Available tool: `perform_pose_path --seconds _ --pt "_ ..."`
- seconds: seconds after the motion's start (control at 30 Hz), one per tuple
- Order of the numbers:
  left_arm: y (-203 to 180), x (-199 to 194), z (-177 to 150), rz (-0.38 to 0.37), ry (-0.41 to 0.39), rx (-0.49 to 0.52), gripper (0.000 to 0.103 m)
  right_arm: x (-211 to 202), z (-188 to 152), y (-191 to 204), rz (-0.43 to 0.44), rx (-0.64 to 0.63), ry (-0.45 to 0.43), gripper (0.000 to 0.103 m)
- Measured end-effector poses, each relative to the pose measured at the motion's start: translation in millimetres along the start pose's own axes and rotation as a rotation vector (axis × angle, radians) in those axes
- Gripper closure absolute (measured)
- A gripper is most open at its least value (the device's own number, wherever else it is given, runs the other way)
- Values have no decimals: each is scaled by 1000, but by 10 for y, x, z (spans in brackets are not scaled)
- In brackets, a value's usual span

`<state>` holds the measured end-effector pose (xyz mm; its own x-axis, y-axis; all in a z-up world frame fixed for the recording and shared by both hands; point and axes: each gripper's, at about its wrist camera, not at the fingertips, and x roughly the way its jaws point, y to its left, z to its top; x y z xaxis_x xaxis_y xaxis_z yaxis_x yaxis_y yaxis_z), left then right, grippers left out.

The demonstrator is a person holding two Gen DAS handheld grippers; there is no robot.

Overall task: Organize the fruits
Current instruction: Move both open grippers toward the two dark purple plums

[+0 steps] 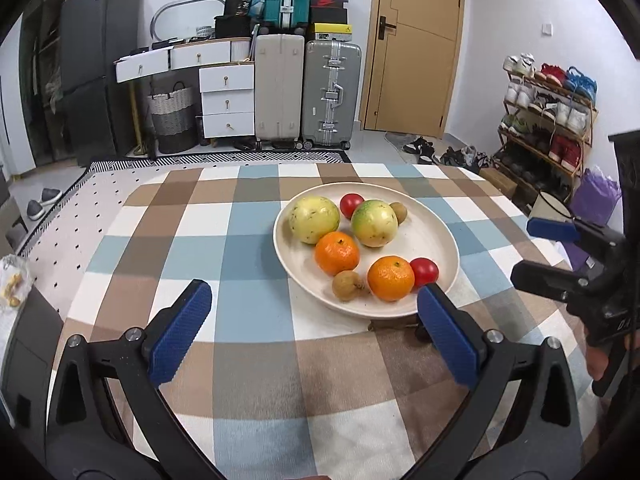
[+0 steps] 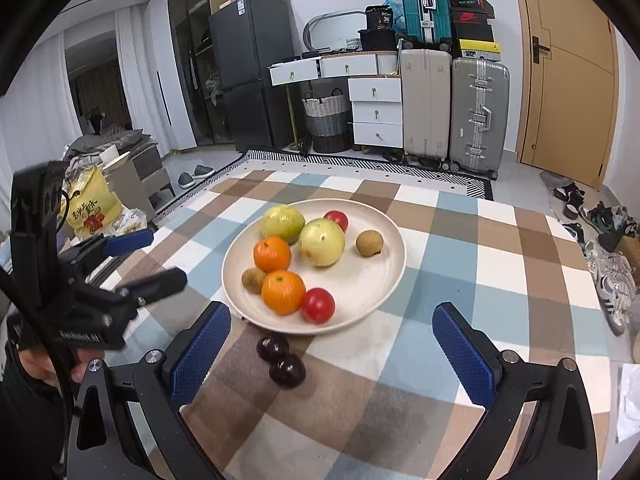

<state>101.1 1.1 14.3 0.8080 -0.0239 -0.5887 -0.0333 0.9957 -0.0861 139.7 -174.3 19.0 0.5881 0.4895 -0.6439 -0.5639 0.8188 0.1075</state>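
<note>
My left gripper [image 1: 314, 312] is spread wide with nothing between its blue pads, and so is my right gripper [image 2: 332, 334]; both hang above the checked tablecloth [image 1: 256, 360] on the near side of the plate.

The plate [image 1: 432, 236] is round, shallow and cream-coloured, and sits near the middle of the cloth. On it I count eight fruits. Two are large, pale yellow-green and speckled [image 1: 314, 219] [image 1: 374, 223], lying side by side toward the far rim. Two are bright oranges [image 1: 337, 253] [image 1: 391, 278] with dimpled skin, closer to me. Two are glossy red tomatoes: one at the far side between the big fruits [image 1: 351, 205], one touching the nearer orange [image 1: 425, 272]. Two are small, brown and dull-skinned: one beside the nearer orange [image 1: 347, 286], the other alone by the far right rim [image 1: 399, 212].

Off the plate, just at its near edge, two dark, shiny, round fruits [image 2: 273, 347] [image 2: 287, 370] lie touching each other on the cloth between my right fingers.
</note>
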Motion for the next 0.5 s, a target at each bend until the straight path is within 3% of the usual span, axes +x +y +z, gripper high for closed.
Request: perform_pose_path --seconds 0.4,0.5 --pt "-101 -17 -101 -22 19 22 0 102 -205 6 19 16 27 0" --pt "-139 38 -135 -65 43 21 0 147 -231 24 26 13 43 0"
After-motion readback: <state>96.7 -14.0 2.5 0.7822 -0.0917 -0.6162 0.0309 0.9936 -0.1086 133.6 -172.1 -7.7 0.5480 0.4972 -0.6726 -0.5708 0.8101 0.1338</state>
